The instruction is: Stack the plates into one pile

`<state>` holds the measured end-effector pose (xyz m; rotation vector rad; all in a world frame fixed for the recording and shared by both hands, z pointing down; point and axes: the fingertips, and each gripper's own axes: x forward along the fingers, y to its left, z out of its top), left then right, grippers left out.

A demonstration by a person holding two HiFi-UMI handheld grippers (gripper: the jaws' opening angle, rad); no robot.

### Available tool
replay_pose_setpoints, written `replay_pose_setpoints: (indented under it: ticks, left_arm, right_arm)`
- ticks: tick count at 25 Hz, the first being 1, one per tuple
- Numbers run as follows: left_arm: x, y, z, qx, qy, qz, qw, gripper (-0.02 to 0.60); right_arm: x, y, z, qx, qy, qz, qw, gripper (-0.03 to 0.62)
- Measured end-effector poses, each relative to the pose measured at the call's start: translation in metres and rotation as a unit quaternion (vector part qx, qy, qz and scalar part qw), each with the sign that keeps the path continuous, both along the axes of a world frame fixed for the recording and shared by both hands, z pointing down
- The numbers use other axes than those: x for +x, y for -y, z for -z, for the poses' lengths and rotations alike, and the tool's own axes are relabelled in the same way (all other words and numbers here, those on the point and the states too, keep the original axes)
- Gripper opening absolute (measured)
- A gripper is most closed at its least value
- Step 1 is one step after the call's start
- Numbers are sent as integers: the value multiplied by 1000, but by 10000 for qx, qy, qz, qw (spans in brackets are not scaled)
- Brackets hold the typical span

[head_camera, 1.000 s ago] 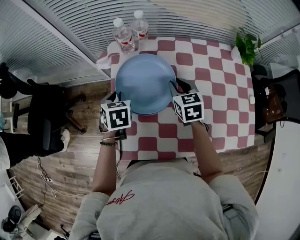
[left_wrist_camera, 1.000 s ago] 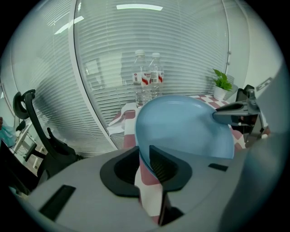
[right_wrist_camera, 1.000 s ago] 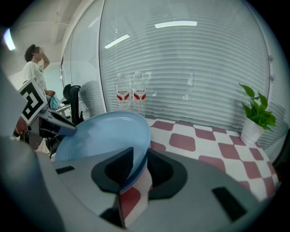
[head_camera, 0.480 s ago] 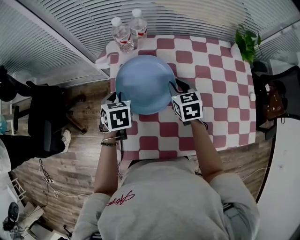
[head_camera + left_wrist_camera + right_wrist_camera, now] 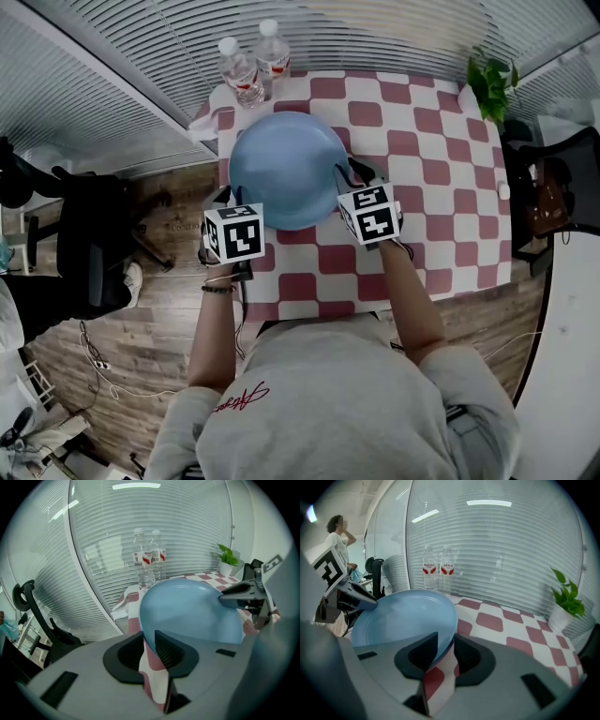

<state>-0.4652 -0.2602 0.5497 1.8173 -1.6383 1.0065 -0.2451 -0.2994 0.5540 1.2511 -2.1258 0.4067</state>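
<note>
Item: one blue plate [image 5: 281, 169], round and shallow; only this one shows, and whether others lie beneath it cannot be told.

Location: over the near-left part of the counter [image 5: 427, 192], above its red-and-white checked cloth; its left edge reaches about to the counter's left side; whether it rests on the cloth or hangs just clear is not certain.

Hold: left tool [image 5: 229, 195] closed narrow on the rim at the plate's near-left; right tool [image 5: 345, 174] closed on the rim at the near-right, somewhat wider; each gripper view shows the rim passing between that tool's pads.

Reason for hold, as judged: two grips on roughly opposite sides share the weight and keep a wide, thin dish from tipping or swinging; both tools slope downward so the pads meet the rim edge-on.

Orientation: hollow face up, roughly level; being round it has no long axis; the line between the two grips runs left to right before the person.

Surroundings: two water bottles [image 5: 249, 62] upright at the far-left corner, just beyond the plate; potted plant [image 5: 489, 86] at the far-right corner, well apart.
</note>
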Motion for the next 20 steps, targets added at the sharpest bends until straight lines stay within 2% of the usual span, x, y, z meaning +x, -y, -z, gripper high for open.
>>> replay_pose_setpoints:
  ticks: [6,12,16,20]
  left_arm:
    - [-1,0,0,32,-90,23,10000,86]
    - [1,0,2,272,-67,-132,9995,103]
    - [6,-2,1,376,-197,-166,9990,149]
    - [7,-1,5,586,-254,-170,9978,169]
  right_arm:
    - [-2,0,2,124,-225,8,9997,106]
    - [-2,-1,7,283,-523,96,9982,109]
    - [-1,-2,8,316,-457,72,9984,109]
    - [-2,-4,9,350,-213,3,9992,115]
